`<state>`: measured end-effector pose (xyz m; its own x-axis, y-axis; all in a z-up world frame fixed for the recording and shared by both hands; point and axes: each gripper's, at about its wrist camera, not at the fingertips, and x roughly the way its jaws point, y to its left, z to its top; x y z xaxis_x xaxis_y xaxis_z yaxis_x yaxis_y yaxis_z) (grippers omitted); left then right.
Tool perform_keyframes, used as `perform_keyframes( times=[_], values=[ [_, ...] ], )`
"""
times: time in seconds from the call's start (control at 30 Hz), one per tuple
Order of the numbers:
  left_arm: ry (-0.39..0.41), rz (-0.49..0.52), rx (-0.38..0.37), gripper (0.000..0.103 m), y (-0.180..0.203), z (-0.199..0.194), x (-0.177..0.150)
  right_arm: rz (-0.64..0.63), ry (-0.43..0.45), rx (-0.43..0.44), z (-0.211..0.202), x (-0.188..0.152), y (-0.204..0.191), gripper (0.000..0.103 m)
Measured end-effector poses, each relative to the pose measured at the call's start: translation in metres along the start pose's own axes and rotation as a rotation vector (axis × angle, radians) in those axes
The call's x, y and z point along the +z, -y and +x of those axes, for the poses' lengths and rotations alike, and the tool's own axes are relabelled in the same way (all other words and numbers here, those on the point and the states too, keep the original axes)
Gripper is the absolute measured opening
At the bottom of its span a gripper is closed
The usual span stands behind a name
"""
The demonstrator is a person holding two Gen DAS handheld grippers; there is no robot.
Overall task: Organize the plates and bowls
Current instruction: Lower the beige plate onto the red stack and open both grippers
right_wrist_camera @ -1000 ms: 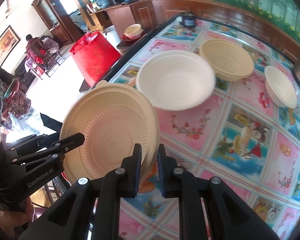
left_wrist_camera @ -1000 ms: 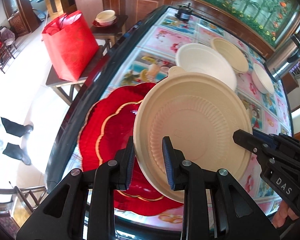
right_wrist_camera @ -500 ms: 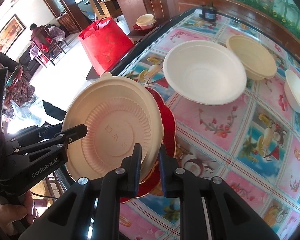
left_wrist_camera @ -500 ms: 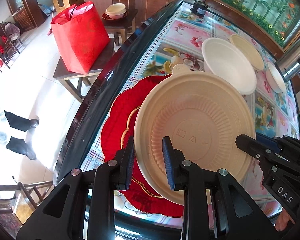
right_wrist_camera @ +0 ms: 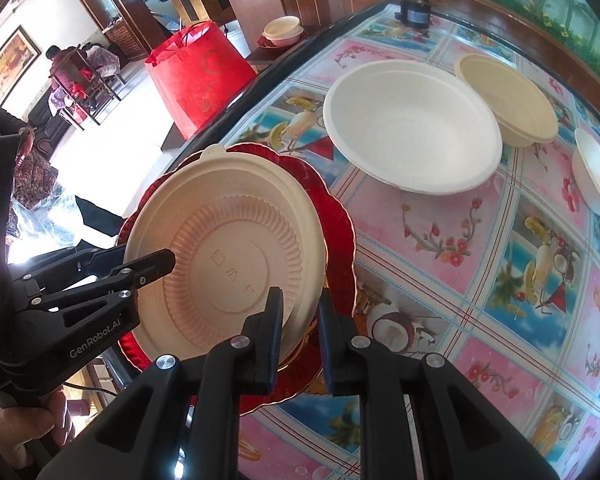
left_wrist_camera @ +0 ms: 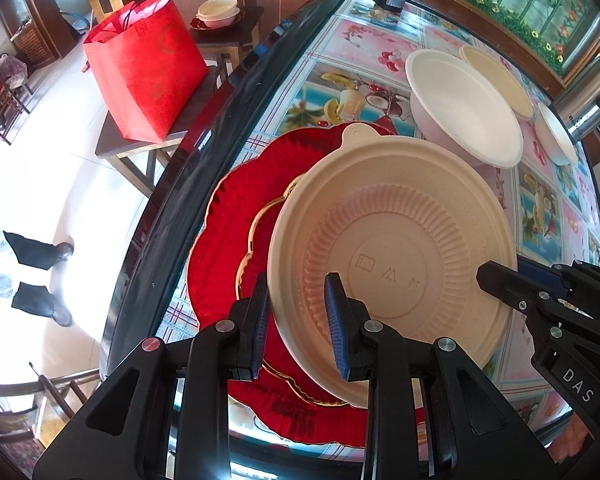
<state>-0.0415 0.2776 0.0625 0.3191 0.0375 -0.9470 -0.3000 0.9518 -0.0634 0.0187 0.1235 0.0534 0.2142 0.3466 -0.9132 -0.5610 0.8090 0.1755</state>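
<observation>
A beige ribbed plate point(left_wrist_camera: 396, 248) is held tilted over a red scalloped plate with gold trim point(left_wrist_camera: 236, 232) at the table's near-left edge. My left gripper point(left_wrist_camera: 296, 320) is shut on the beige plate's near rim. My right gripper point(right_wrist_camera: 298, 330) is shut on the same plate's point(right_wrist_camera: 228, 256) opposite rim, above the red plate point(right_wrist_camera: 340, 232). A large white bowl point(right_wrist_camera: 412, 128), a beige bowl point(right_wrist_camera: 508, 100) and a small white bowl point(right_wrist_camera: 596, 176) sit further back on the table.
The table point(right_wrist_camera: 500, 280) has a fruit-patterned cover and a dark rim point(left_wrist_camera: 172, 184). A red bag point(left_wrist_camera: 148, 64) stands on a low side table to the left, with stacked bowls point(left_wrist_camera: 218, 12) behind it. A metal kettle point(left_wrist_camera: 588, 96) stands at the far right.
Both grippers have carried the beige plate toward the near-left table edge, so it now hangs lower over the red plate. The bowls have not moved.
</observation>
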Motion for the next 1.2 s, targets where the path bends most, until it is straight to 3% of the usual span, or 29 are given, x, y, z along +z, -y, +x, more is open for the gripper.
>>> perform_keyframes(
  times=[0.3,0.33,0.4,0.53,0.7,0.97,1.13,1.2],
  values=[
    [-0.011,0.0,-0.005,0.026,0.002,0.004,-0.002,0.015,-0.007,-0.008,0.002,0.001,0.004,0.018],
    [-0.012,0.0,-0.004,0.026,0.002,0.005,-0.002,0.017,-0.006,-0.006,0.002,0.0,0.004,0.022],
    [-0.012,-0.006,-0.007,0.026,0.002,0.005,-0.003,0.019,0.004,-0.011,-0.002,0.0,0.006,0.042],
    [0.0,-0.023,-0.012,0.027,-0.001,0.001,-0.004,0.02,0.038,-0.017,-0.011,0.001,0.01,0.047],
    [0.041,-0.042,-0.001,0.027,-0.002,-0.013,-0.003,0.059,0.091,-0.052,-0.028,0.004,0.026,0.064],
    [0.099,-0.024,-0.007,0.027,0.014,-0.032,0.009,0.14,0.165,-0.102,-0.054,0.007,0.059,0.069],
    [0.104,-0.018,-0.004,0.035,0.02,-0.036,0.015,0.132,0.182,-0.104,-0.065,0.01,0.062,0.074],
    [0.104,-0.018,-0.004,0.043,0.022,-0.036,0.015,0.141,0.186,-0.103,-0.066,0.008,0.066,0.075]
  ],
)
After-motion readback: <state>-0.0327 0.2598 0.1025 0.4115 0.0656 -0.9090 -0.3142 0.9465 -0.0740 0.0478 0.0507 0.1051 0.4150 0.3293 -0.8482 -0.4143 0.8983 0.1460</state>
